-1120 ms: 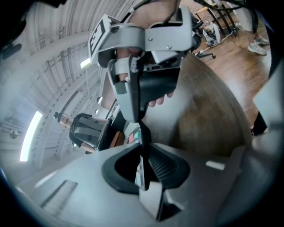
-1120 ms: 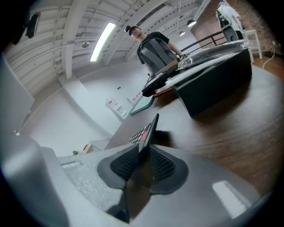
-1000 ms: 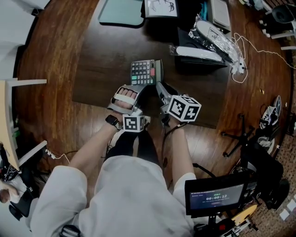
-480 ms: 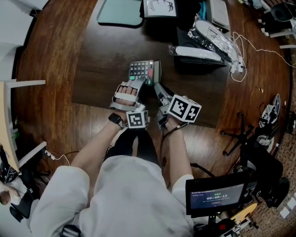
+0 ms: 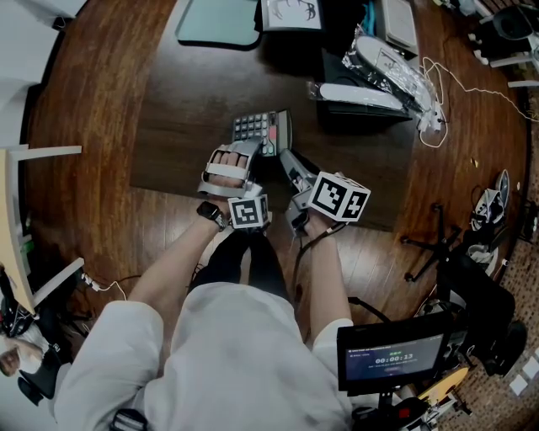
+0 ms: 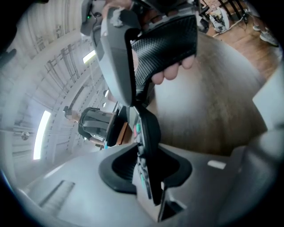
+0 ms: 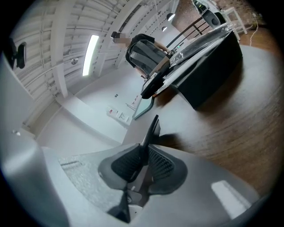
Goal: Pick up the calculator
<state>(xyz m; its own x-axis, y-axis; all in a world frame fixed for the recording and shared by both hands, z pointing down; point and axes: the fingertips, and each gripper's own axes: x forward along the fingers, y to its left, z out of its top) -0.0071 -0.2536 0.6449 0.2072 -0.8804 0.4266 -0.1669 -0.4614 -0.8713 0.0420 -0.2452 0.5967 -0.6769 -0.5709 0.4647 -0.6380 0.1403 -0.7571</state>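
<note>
Right now the small grey calculator with dark, green and red keys (image 5: 259,130) sits just above the middle of the head view, over a dark rectangular mat (image 5: 185,109) that lies on the round brown wooden worktop (image 5: 93,126), and both tools meet at it. The grey left tongs with black pads (image 5: 253,150) reach up to its lower left edge; in the left gripper view the calculator (image 6: 144,137) stands edge-on between the pads of these tongs (image 6: 144,173), which have just been closing and now press on it from both sides. The grey right tongs (image 5: 285,156) come in from the lower right, carrying a white cube with black square markers (image 5: 339,195). In the right gripper view these tongs (image 7: 141,166) are clamped on a thin dark edge of the calculator (image 7: 151,131), which sticks up out of the ribbed pads. Whether the calculator is clear of the mat I cannot tell. Further up the frame, a pale green flat board (image 5: 221,21) lies at the top edge, and a black box with a silvery plastic-wrapped item on it (image 5: 370,84) stands at the upper right, with a white cable (image 5: 438,118) just beside it.
</note>
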